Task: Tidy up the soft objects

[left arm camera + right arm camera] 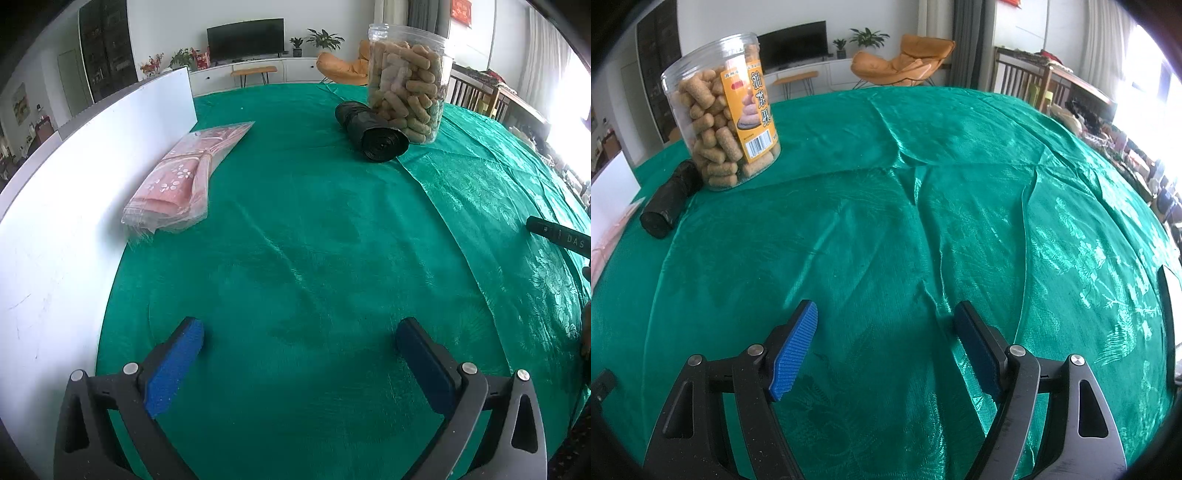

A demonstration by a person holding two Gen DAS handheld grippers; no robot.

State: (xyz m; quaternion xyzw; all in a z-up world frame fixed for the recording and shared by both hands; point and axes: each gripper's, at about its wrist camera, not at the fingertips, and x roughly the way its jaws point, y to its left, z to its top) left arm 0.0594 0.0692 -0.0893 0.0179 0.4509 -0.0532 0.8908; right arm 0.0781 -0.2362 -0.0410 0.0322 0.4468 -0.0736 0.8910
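A pink towel in a clear plastic bag (181,181) lies on the green tablecloth (314,240) against a white board, far left of my left gripper (299,330). A black roll of bags (373,131) lies beside a clear snack jar (408,79). My left gripper is open and empty, low over the cloth. My right gripper (884,314) is open and empty over bare cloth (923,203). The jar (726,110) and black roll (670,201) sit far to its upper left.
A white board (74,192) stands along the table's left edge. A black tool handle (557,234) pokes in at the right edge of the left wrist view. The cloth is wrinkled with a fold line (923,221). Chairs and furniture stand beyond the table.
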